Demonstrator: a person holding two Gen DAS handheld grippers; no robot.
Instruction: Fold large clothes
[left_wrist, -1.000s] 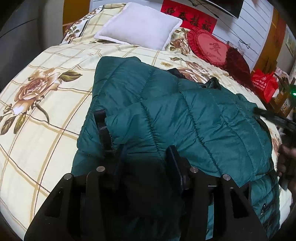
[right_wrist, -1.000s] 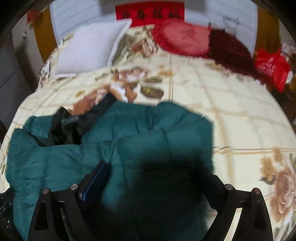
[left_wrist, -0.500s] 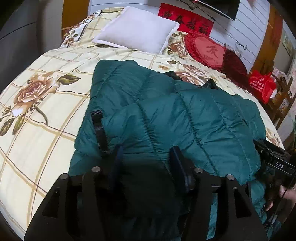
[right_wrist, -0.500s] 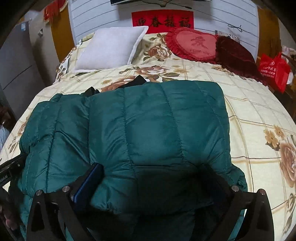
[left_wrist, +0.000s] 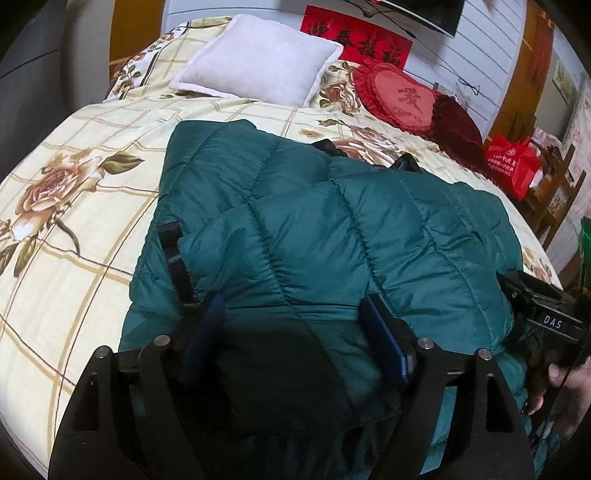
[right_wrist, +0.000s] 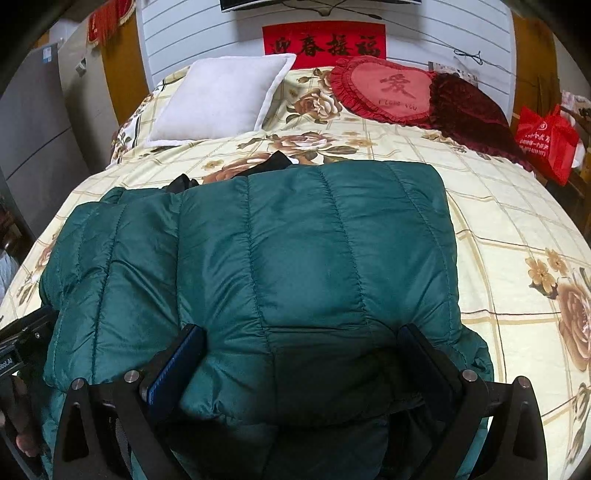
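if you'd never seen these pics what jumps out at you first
The big dark green quilted puffer jacket dominates, lying folded across the middle of the cream bedspread printed with roses. Next comes the red heart-shaped ruffled cushion at the head of the bed, beside a plain white square pillow. Both grippers' black fingers sit spread at the jacket's near edge.

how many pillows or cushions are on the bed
3, all at the head of the bed: a white pillow on the left, a red heart-shaped cushion right of it, and a dark red cushion tucked behind the heart's right side. None seem hidden.
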